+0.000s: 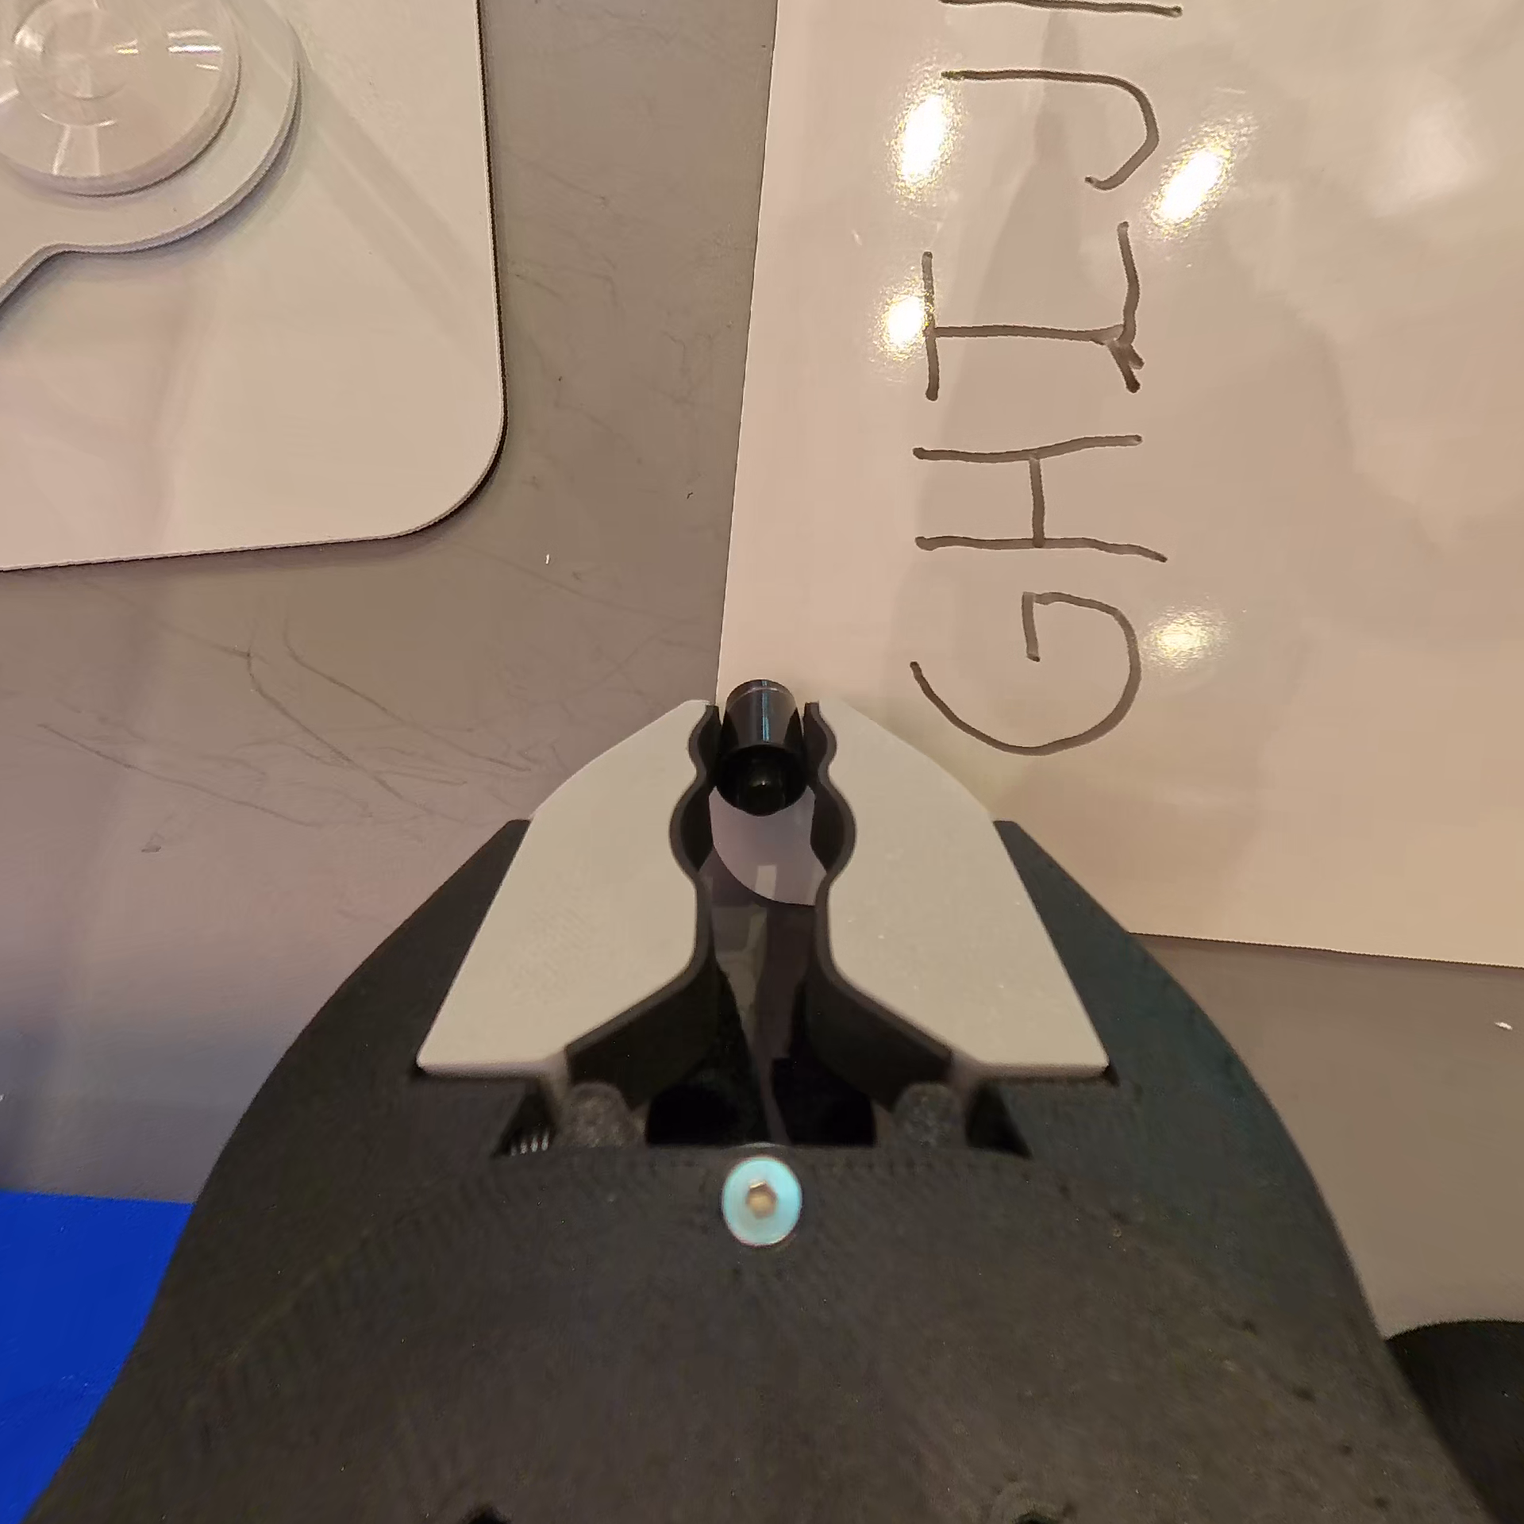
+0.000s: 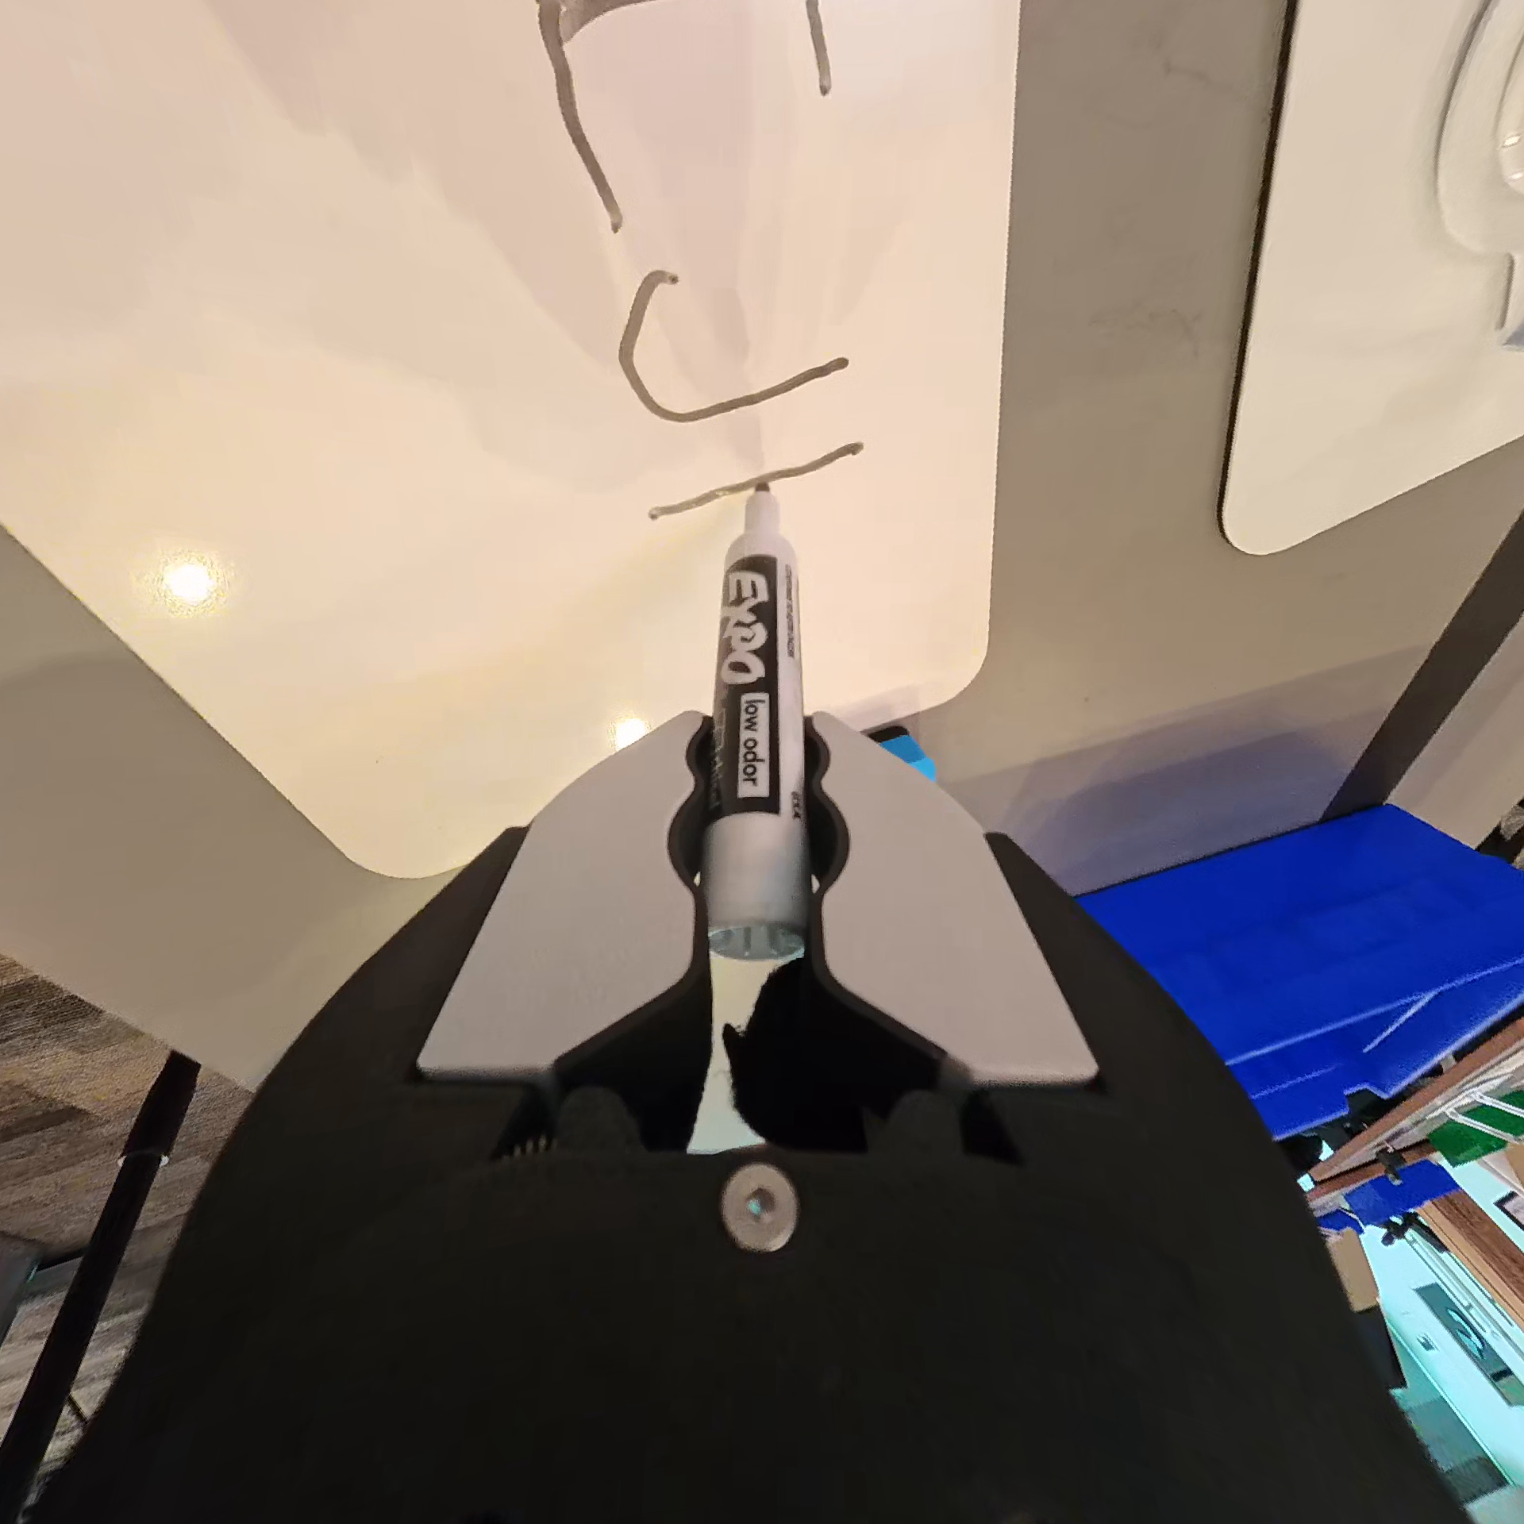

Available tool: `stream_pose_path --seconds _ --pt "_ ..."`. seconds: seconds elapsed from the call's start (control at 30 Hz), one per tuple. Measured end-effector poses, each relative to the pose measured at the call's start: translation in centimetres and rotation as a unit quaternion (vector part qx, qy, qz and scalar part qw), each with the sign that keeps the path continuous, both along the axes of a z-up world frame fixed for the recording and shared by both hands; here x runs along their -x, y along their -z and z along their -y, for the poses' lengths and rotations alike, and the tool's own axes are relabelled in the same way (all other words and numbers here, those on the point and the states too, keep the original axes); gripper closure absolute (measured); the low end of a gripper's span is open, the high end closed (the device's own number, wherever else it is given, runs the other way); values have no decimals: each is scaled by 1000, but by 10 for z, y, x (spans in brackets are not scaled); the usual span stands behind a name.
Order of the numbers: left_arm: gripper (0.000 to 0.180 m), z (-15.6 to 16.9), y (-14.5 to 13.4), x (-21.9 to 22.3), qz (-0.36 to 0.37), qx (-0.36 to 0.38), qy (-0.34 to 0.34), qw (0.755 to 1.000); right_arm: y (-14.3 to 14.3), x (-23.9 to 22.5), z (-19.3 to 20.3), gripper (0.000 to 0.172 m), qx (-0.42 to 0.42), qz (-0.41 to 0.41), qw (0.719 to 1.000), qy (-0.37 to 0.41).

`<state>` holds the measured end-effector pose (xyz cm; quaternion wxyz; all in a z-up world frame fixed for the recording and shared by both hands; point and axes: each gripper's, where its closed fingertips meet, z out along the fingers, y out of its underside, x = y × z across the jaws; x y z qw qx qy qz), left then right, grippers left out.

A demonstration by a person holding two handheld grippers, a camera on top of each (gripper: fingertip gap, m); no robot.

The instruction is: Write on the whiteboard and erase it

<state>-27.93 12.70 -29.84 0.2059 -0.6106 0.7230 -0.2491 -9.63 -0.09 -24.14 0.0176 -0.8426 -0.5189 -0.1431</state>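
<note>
Mid-writing: right tongs point(image 2: 754, 742) clamping marker point(image 2: 754, 660), tip on whiteboard point(image 2: 330, 412), left tongs point(image 1: 757, 726) gripping cap point(image 1: 754, 754); next, steady downstroke.

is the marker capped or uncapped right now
Uncapped. The marker in the right gripper has its bare tip on the whiteboard; the black cap sits between the left gripper's fingers.
</note>
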Motion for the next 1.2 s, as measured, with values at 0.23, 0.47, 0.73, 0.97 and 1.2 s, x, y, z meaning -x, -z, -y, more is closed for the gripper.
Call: stream_pose_path --seconds 0.23,0.47,0.73,0.97,1.2 --pt "161 0 0 0 0 1 0 1000 4 -4 -2 150 7 9 1000 2" --pt "160 0 0 0 1 1 0 1000 6 -28 -14 151 5 27 999 19" --pt "160 0 0 0 1 2 0 1000 -3 -23 -11 150 3 16 1000 10" --pt "161 0 0 1 0 1 0 1000 1 -3 3 150 24 19 999 -18" --pt "161 0 0 1 0 1 0 1000 2 -2 -1 150 27 32 999 -25"
